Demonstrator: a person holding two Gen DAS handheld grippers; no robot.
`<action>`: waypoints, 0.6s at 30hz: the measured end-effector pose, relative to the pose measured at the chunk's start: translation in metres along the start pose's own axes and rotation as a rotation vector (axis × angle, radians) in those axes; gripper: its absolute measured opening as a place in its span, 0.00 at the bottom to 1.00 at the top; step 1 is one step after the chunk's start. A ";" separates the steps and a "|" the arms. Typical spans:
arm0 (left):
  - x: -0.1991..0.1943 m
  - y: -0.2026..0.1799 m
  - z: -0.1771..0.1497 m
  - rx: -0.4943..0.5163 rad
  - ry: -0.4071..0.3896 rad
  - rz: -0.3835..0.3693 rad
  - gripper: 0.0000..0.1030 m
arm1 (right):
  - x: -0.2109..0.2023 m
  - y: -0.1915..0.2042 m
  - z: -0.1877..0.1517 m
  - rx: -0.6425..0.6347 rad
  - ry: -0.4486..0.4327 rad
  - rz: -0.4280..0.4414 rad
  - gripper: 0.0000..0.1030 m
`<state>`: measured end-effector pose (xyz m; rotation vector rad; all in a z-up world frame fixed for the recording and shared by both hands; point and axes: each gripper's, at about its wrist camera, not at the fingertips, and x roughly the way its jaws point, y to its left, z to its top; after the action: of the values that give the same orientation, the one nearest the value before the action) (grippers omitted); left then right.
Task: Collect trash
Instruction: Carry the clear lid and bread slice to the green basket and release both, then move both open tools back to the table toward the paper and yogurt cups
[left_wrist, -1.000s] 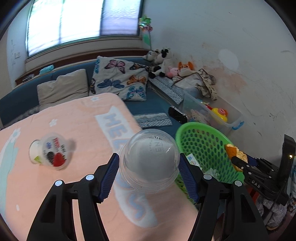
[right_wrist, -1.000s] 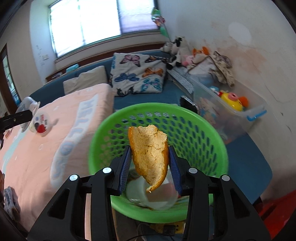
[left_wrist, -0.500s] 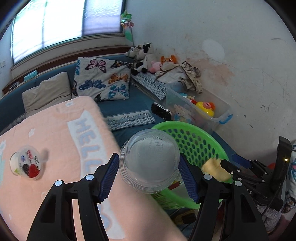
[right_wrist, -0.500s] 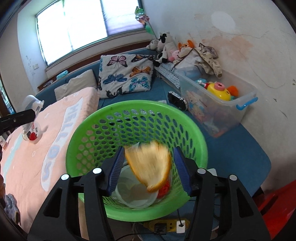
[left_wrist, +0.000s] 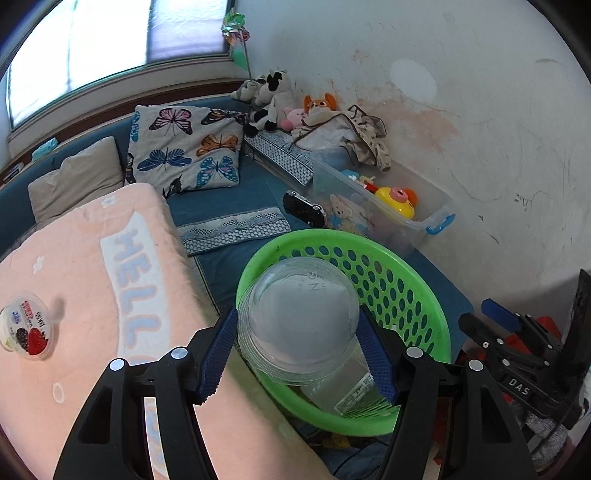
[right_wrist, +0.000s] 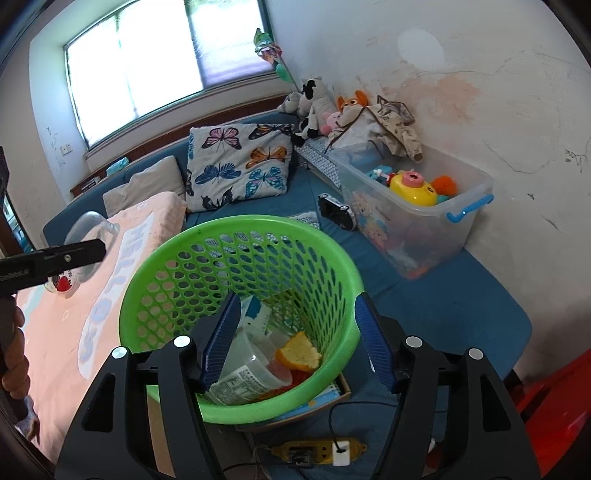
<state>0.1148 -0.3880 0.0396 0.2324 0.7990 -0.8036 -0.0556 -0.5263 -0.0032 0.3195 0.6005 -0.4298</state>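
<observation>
My left gripper (left_wrist: 296, 312) is shut on a clear plastic dome cup (left_wrist: 299, 321) and holds it over the near rim of the green mesh basket (left_wrist: 406, 266). My right gripper (right_wrist: 297, 299) hangs above the basket (right_wrist: 332, 251); its jaws are opening and nothing is between them. An orange peel (right_wrist: 299, 350) lies inside the basket beside a labelled plastic tub (right_wrist: 243, 373). A fruit yogurt cup (left_wrist: 26, 328) rests on the pink blanket (left_wrist: 92, 277). In the right wrist view the left gripper (right_wrist: 74, 254) with the clear cup (right_wrist: 88, 229) shows at the left edge.
A clear toy bin (right_wrist: 424, 221) stands right of the basket against the wall. A butterfly pillow (left_wrist: 184, 147) and plush toys (left_wrist: 273, 96) sit at the back. A yellow power strip (right_wrist: 314, 450) lies on the floor below the basket. A hand (right_wrist: 14, 369) shows at far left.
The right gripper's jaws opened and the orange peel fell from them into the basket. The left gripper carried the clear cup from over the blanket to over the basket's rim.
</observation>
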 end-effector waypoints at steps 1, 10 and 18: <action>0.002 -0.004 0.001 0.006 0.003 -0.002 0.61 | -0.002 -0.002 -0.001 0.002 -0.003 -0.003 0.63; 0.021 -0.034 0.001 0.054 0.024 -0.025 0.61 | -0.014 -0.019 -0.002 0.028 -0.028 -0.023 0.63; 0.026 -0.041 0.000 0.053 0.036 -0.050 0.61 | -0.021 -0.023 -0.004 0.050 -0.043 -0.017 0.63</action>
<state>0.0970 -0.4305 0.0250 0.2761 0.8209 -0.8706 -0.0833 -0.5382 0.0026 0.3523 0.5515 -0.4676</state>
